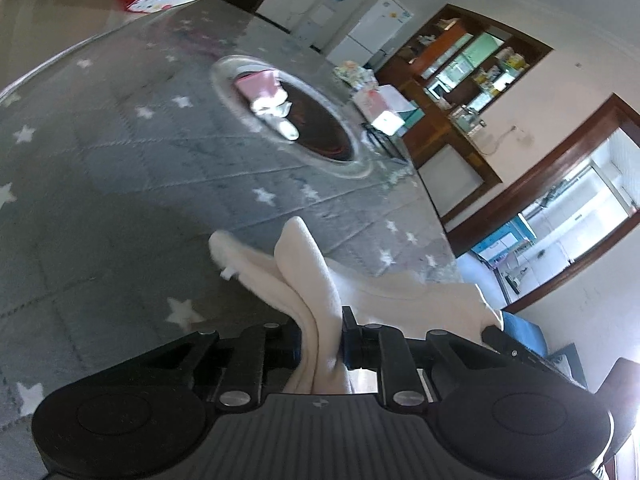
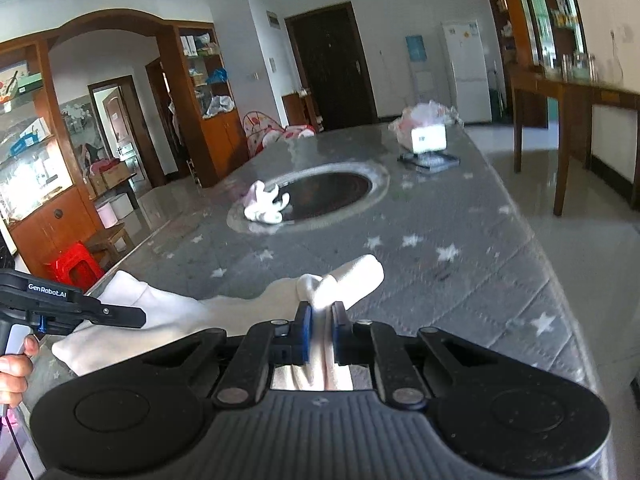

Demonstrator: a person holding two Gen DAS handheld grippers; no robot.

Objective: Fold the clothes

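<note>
A cream white garment [image 1: 304, 280] hangs stretched between both grippers above the near end of a grey star-patterned table [image 1: 120, 184]. My left gripper [image 1: 322, 336] is shut on a bunched fold of it. My right gripper [image 2: 321, 330] is shut on the other end of the white garment [image 2: 224, 312], and folds stick out past its fingers. The left gripper [image 2: 120, 316] shows at the left of the right wrist view, with a hand [image 2: 14, 372] on its handle. A small pile of pink and white clothes [image 2: 266, 202] lies by the table's round dark inset [image 2: 328, 192].
A plastic bag [image 2: 424, 114], a white box [image 2: 429, 139] and a dark tray [image 2: 429, 160] sit at the table's far end. A red stool [image 2: 74, 266] and wooden cabinets [image 2: 36, 184] stand to the left, a wooden side table [image 2: 572, 92] to the right.
</note>
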